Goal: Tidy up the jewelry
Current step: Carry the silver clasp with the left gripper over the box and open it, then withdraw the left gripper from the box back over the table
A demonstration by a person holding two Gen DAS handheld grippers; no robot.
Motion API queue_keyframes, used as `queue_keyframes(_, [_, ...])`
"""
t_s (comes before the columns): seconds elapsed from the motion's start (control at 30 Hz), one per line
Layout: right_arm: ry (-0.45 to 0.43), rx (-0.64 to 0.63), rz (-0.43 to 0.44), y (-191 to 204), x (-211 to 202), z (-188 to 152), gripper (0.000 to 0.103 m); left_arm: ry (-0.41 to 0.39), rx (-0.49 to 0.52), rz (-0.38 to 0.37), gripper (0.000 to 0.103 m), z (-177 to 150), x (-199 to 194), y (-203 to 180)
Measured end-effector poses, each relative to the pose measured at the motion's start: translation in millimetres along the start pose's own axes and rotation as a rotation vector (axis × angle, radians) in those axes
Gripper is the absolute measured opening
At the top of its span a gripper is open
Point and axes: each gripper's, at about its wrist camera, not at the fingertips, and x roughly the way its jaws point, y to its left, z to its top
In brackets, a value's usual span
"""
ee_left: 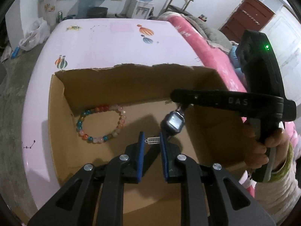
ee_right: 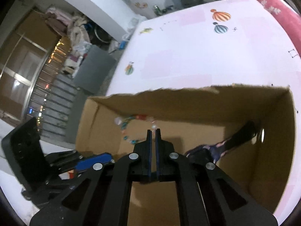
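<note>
Left gripper [ee_left: 152, 140] pinches a small silver charm [ee_left: 153, 140] above the cardboard box [ee_left: 131, 86]; a round bead bracelet [ee_left: 101, 123] lies far left, while the right gripper [ee_right: 153, 131], seemingly nearly closed and empty, hovers beside a watch [ee_left: 174, 122].

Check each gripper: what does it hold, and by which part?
Left gripper pinches a small silver abacus charm by its two ends. Right gripper is nearly shut; the watch dangles by its strap.

Desk [ee_left: 105, 43]: pink, balloon prints.
Blanket [ee_left: 203, 43]: pink, along desk's right edge.
Water dispenser [ee_left: 144, 1]: behind desk.
Door [ee_left: 246, 17]: red-brown.
</note>
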Motion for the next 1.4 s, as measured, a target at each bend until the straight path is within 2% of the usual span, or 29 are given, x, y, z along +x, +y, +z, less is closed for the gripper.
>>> queue_keyframes(0.13, [-0.012,0.018,-0.007,-6.2,2.7,0.7,0.011,0.015,-0.037,-0.003,0.016,4.0,7.9,9.2])
queue_keyframes(0.47, [-0.082,0.002,-0.031,-6.2,-24.8,-0.3,0.022,-0.032,-0.045,-0.008,0.016,3.1,-4.8,11.5])
queue_keyframes(0.63, [-0.168,-0.001,-0.034,2.0,-56.2,-15.1,0.035,-0.063,-0.016,0.001,0.016,-3.3,-21.1,3.3])
queue_keyframes(0.67, [-0.186,-0.001,-0.035,4.1,-60.3,-16.9,0.04,-0.077,-0.005,0.001,0.018,-6.7,-28.0,0.4])
queue_keyframes(0.7, [-0.222,-0.005,-0.035,8.1,-71.2,-24.8,0.047,-0.093,0.004,0.001,0.023,-10.2,-35.1,-1.9])
queue_keyframes(0.77, [-0.286,-0.01,-0.031,16.0,-89.8,-42.3,0.053,-0.136,0.03,0.009,0.031,-19.3,-50.8,-7.0])
queue_keyframes(0.9, [-0.384,-0.012,-0.016,30.8,-115.3,-78.9,0.062,-0.222,0.09,0.05,0.05,-45.7,-84.7,-17.4])
queue_keyframes(1.0, [-0.438,-0.037,0.002,41.3,-128.6,-107.4,0.068,-0.255,0.093,0.068,0.063,-66.7,-103.8,-19.0])
queue_keyframes(1.03, [-0.45,-0.043,0.007,43.9,-132.3,-115.1,0.07,-0.262,0.092,0.074,0.065,-73.8,-108.8,-18.7])
queue_keyframes(1.2, [-0.435,-0.056,0.036,51.9,-131.7,-138.4,0.076,-0.276,0.069,0.111,0.078,-111.9,-126.9,-14.6])
queue_keyframes(1.4, [-0.405,-0.095,0.027,60.0,-125.5,-157.1,0.08,-0.269,0.023,0.175,0.084,-146.3,-128.1,-5.8])
